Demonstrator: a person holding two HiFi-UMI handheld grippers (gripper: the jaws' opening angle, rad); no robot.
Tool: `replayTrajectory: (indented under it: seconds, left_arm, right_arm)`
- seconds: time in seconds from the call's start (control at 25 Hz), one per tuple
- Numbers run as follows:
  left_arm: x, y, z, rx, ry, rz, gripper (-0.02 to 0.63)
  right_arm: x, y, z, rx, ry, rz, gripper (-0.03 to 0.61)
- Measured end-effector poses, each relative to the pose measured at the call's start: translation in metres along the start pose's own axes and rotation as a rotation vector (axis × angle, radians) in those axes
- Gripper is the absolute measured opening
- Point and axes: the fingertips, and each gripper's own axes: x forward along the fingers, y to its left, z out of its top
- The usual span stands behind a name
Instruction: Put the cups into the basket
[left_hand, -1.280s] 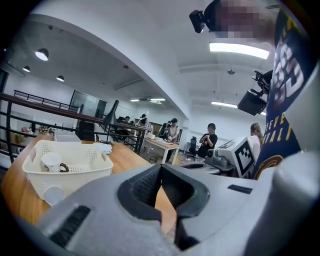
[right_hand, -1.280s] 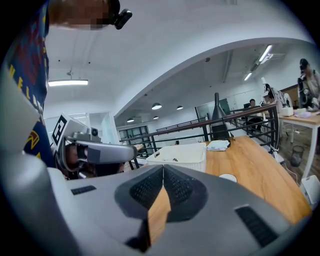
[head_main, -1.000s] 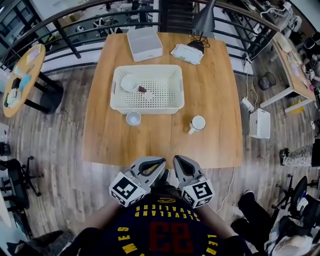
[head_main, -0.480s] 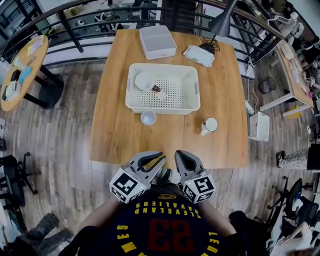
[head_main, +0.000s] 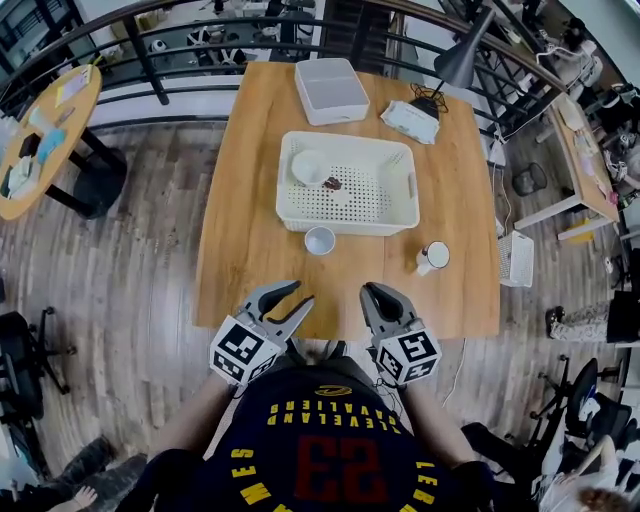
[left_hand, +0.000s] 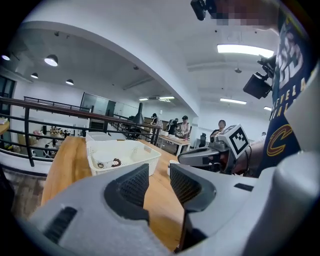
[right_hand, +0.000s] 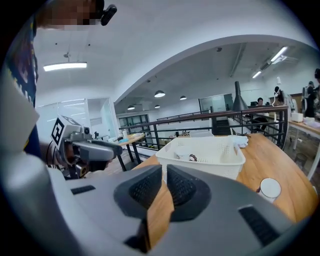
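Wooden table (head_main: 260, 200), basket (head_main: 345, 222); "CLEVELAND 23" jersey (head_main: 340, 455)

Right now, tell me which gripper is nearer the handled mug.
Right. The right gripper is at the table's near edge, short and left of the mug. The left gripper, jaws just opening with nothing between them, is farther left.

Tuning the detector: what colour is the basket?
The basket is white; head view shows it best.

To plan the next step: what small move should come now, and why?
Probably bring the left gripper forward to the small white cup. Its jaws have just been opening with nothing between them, and this cup stands on the table, outside the basket.
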Motion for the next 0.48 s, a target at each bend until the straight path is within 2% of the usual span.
replayTrajectory:
  seconds: [0.2, 0.48]
  left_arm:
    - [-0.01, 0.031, -0.016, 0.024, 0.036, 0.002, 0.135]
    - [0.009, 0.062, -0.037, 0.003, 0.07, 0.027, 0.168]
  right_arm:
    - [0.025, -0.003, -0.002, 0.002, 0.048, -0.003, 0.109]
    - [0.065, -0.017, -0.002, -0.018, 0.112, 0.009, 0.12]
